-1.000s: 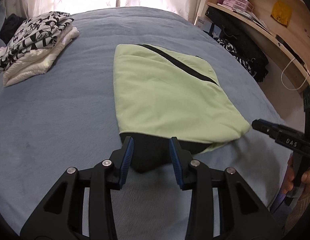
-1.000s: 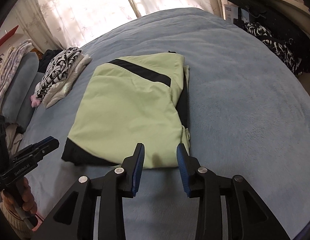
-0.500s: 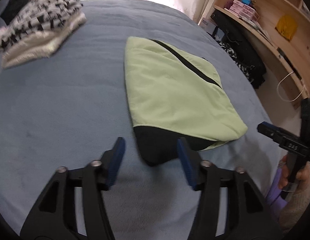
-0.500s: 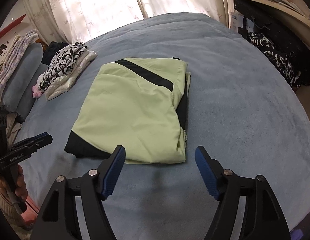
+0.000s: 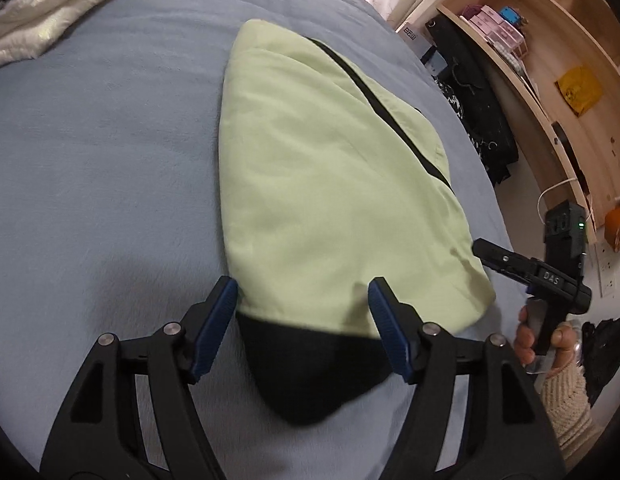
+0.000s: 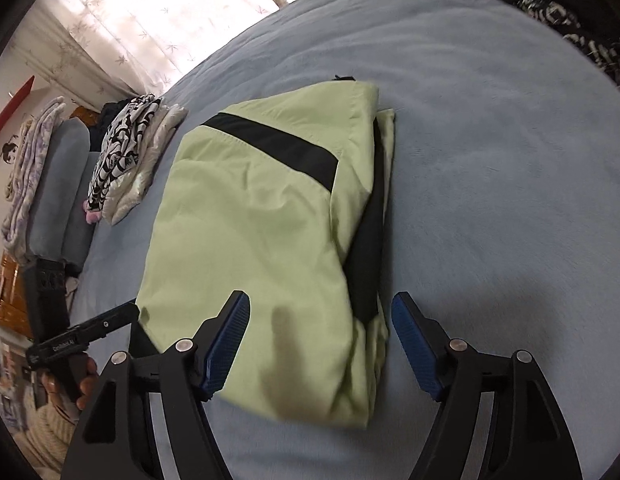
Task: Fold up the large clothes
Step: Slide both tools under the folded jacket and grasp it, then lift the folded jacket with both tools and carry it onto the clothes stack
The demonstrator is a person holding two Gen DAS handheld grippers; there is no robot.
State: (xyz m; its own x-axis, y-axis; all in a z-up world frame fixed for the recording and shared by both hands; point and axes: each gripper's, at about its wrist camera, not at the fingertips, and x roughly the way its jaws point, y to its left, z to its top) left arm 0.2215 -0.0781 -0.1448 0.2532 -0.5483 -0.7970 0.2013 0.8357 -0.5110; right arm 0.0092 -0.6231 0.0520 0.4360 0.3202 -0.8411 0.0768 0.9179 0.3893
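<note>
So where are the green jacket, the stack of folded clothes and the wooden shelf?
green jacket (image 5: pixel 330 184), left wrist view, middle of its top panel
stack of folded clothes (image 6: pixel 127 152), right wrist view, patterned top piece
wooden shelf (image 5: pixel 550 92), left wrist view, front board

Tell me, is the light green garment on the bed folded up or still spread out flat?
Folded. The light green garment lies as a compact stacked rectangle on the bed, with layered edges showing along its right side.

A blue-grey blanket (image 5: pixel 89 140) covers the bed. At its far corner sits a stack of folded clothes (image 6: pixel 129 160), black-and-white print on top of cream. Grey pillows (image 6: pixel 57 200) lie beside that stack. Sheer curtains (image 6: pixel 149 12) glow behind. A wooden shelf unit (image 5: pixel 550 80) holds small boxes (image 5: pixel 498 32), with dark clothing (image 5: pixel 478 120) heaped below it.
</note>
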